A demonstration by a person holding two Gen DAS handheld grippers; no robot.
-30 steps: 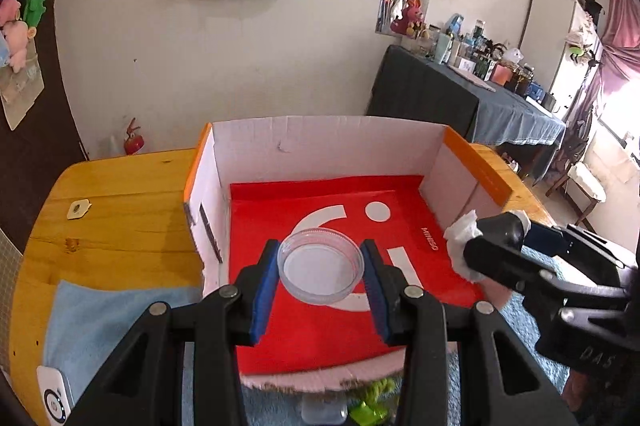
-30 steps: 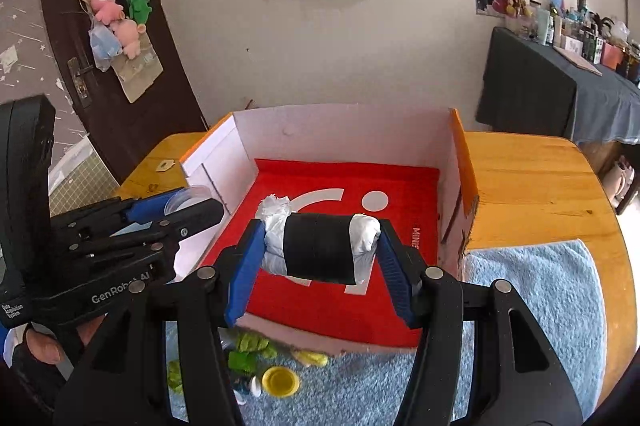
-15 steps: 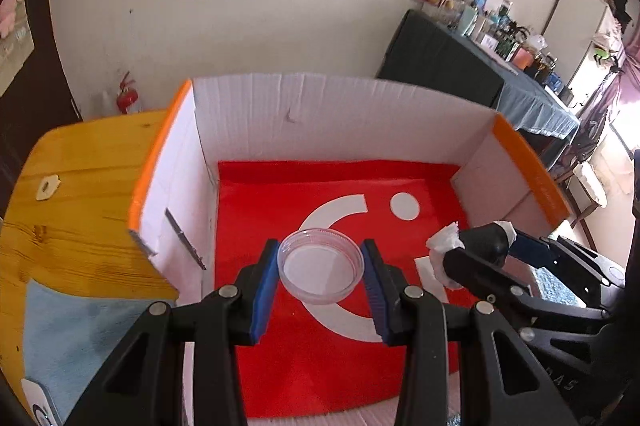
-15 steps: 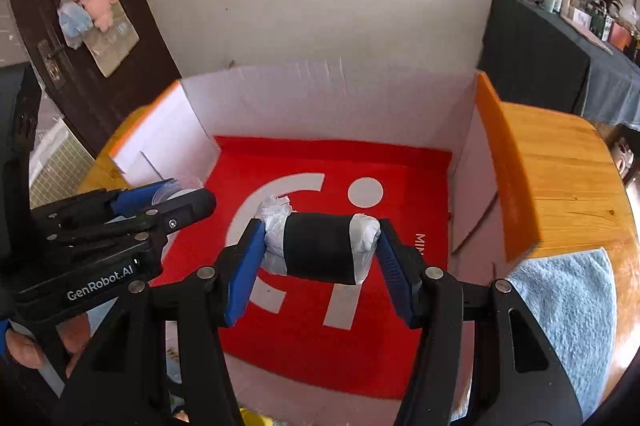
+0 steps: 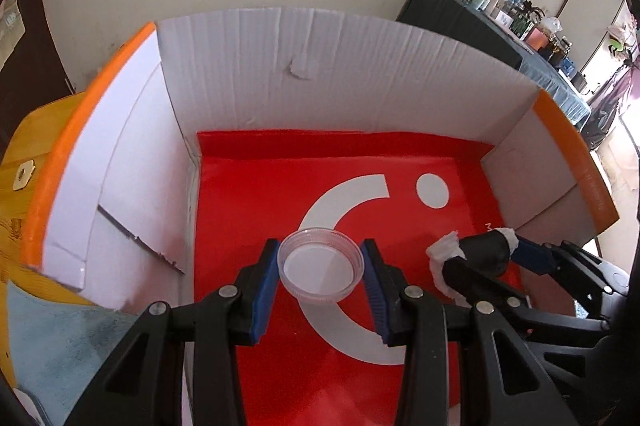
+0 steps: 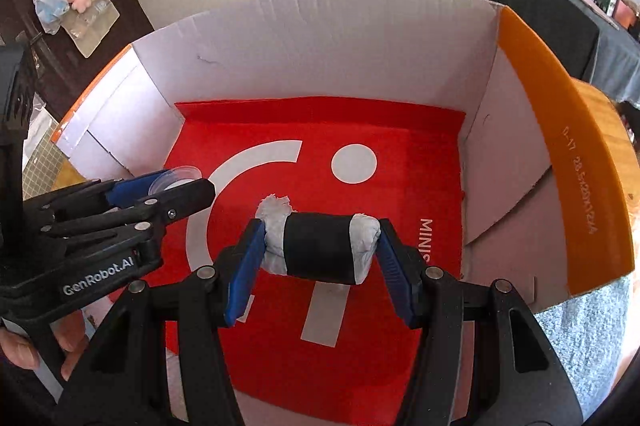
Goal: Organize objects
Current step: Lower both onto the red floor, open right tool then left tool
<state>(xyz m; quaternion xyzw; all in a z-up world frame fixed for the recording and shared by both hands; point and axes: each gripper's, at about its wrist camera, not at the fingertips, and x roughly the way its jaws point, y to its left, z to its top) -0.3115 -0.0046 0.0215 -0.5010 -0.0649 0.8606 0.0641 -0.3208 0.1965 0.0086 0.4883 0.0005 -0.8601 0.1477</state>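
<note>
Both grippers have advanced from the near edge of the box (image 5: pixel 304 66) to a position over its red floor; one second ago they stood above the blue towel (image 6: pixel 592 338) in front of it. Judged from this, both items are now positioned for release inside the box.

The left gripper (image 5: pixel 320 268) pinches a clear round lid (image 5: pixel 321 266) by its rim, above the white arc printed on the floor. The right gripper (image 6: pixel 320 246) pinches a roll (image 6: pixel 320 246), white with a black band, by its two ends, held crosswise just right of the lid. Whether either item touches the floor cannot be told.

Legible markings:
- Left gripper body, in the right wrist view: "GenRobot.AI".
- Box floor, right side: "MINIS", remainder hidden.
- Orange right flap (image 6: pixel 560 154): a printed code, too small to read reliably.
</note>
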